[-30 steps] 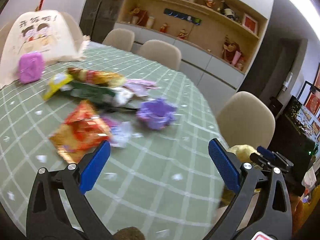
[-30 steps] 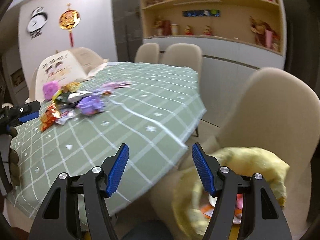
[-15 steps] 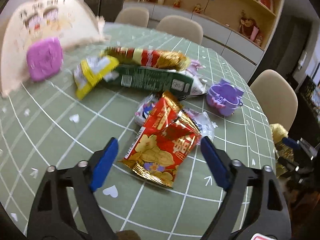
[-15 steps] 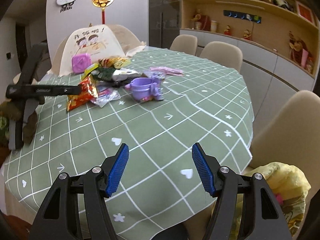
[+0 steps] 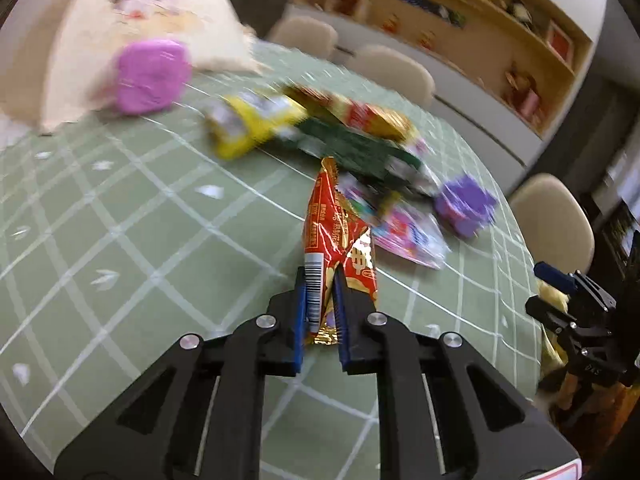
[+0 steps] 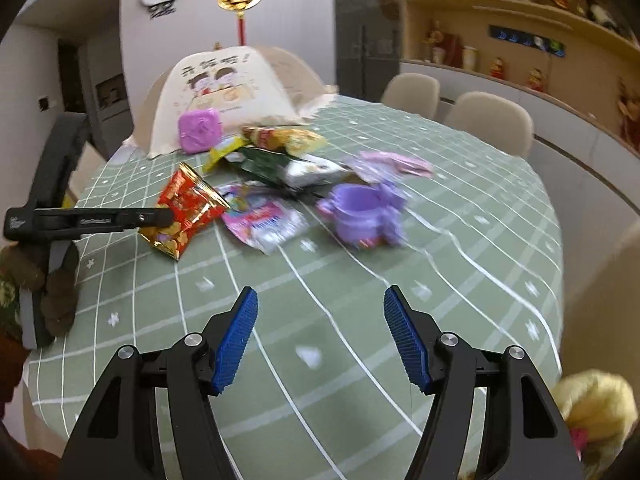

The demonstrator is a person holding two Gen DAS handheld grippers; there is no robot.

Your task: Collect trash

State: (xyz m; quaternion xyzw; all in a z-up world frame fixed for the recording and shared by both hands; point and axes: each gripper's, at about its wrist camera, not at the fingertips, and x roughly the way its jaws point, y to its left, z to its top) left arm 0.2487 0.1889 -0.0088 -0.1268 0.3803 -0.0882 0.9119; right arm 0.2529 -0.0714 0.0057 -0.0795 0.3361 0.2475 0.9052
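Note:
My left gripper [image 5: 320, 276] is shut on a red and gold snack packet [image 5: 334, 232], pinching its near end; the packet stands up between the blue pads. In the right wrist view the same packet [image 6: 188, 208] sits at the tip of the left gripper [image 6: 166, 216] just above the green checked tablecloth [image 6: 360, 340]. My right gripper [image 6: 320, 336] is open and empty above the cloth's near part. Behind lie a pink wrapper [image 6: 264, 220], a purple cup [image 6: 364, 212], a green packet [image 6: 264, 166] and a yellow wrapper [image 5: 252, 128].
A yellow trash bag [image 6: 596, 404] hangs off the table's near right edge. A cream food cover [image 6: 224, 88] with a purple box [image 6: 199, 130] stands at the far left. Beige chairs [image 6: 488, 120] ring the table, with shelves behind.
My left gripper moved in and closed on the red snack packet, which now stands up between the pads. My right gripper swung left over the table, away from the yellow bag.

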